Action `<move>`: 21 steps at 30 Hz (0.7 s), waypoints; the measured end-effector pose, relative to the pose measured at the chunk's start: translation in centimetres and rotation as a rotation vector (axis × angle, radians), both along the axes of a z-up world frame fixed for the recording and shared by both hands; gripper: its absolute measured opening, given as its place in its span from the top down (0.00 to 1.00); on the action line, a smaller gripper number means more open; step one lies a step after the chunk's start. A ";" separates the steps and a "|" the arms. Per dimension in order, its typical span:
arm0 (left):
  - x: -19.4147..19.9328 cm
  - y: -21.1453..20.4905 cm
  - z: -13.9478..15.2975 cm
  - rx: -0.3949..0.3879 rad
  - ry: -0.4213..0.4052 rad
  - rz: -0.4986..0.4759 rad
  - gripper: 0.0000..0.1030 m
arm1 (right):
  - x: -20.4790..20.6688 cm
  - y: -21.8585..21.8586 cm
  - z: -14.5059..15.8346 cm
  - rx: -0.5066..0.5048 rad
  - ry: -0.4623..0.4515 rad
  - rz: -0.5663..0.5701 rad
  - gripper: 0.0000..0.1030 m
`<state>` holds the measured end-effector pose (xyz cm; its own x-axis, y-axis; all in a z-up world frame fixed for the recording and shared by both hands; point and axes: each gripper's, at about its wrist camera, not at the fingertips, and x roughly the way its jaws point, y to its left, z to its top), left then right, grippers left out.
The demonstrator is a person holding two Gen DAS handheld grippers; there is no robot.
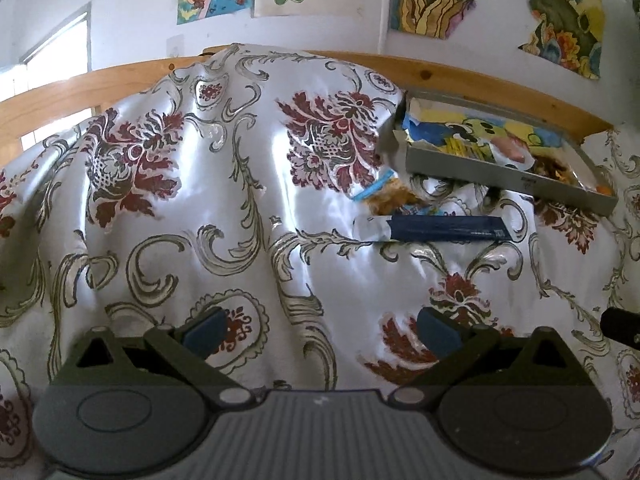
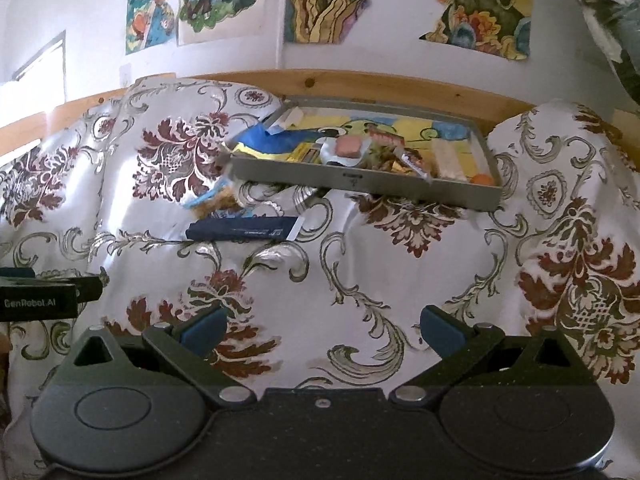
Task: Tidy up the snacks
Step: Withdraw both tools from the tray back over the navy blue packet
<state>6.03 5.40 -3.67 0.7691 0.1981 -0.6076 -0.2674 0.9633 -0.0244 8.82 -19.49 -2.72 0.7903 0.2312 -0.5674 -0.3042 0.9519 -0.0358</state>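
Both of my grippers hang released over a glossy white bedcover printed with maroon flowers and grey-green scrolls (image 2: 352,248). The left gripper (image 1: 322,330) has its blue-padded fingers spread wide with nothing between them, and the right gripper (image 2: 324,330) is likewise spread and empty, the left one's black body just showing at the left edge of the right wrist view.

Ahead, a shallow grey metal tray with a yellow cartoon-printed floor (image 2: 360,182) rests on the cover, tilted, close to a pale pine bed rail (image 2: 400,84). It holds a jumble of snacks: a blue and yellow wrapper (image 2: 272,142), a pink block in a clear packet (image 2: 348,146) and a pale wafer-like bar (image 2: 448,158) near the right wall.

In front of the tray, on the cloth, lies a long dark navy stick packet with a silver end (image 1: 448,229). Just behind it sits what may be a clear bag of golden-brown biscuits with a blue seal (image 1: 390,194), partly tucked under the tray's corner.

Colourful cartoon posters (image 2: 400,0) hang on the white wall above.
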 end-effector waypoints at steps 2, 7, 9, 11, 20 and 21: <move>0.2 0.2 0.0 -0.007 0.004 0.006 0.00 | 0.1 0.3 -0.1 -0.001 0.002 0.006 0.01; 0.7 0.6 0.2 -0.012 0.000 0.017 0.00 | 0.6 0.6 0.0 0.008 -0.002 0.013 0.01; 1.0 0.7 0.3 -0.016 -0.004 0.023 0.00 | 0.8 0.7 0.1 0.015 -0.003 0.013 0.01; 1.3 0.8 0.3 -0.019 -0.008 0.029 0.00 | 1.0 0.8 0.2 0.021 -0.005 0.017 0.01; 3.7 0.9 1.2 -0.007 -0.034 0.022 0.00 | 2.7 1.3 1.4 0.030 -0.039 0.055 0.01; 4.1 0.9 1.4 -0.005 -0.038 0.019 0.00 | 3.0 1.3 1.5 0.030 -0.044 0.059 0.01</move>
<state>10.09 6.31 -2.25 0.7879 0.2100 -0.5788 -0.2846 0.9578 -0.0398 11.84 -18.18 -1.21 0.7987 0.2945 -0.5247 -0.3584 0.9333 -0.0217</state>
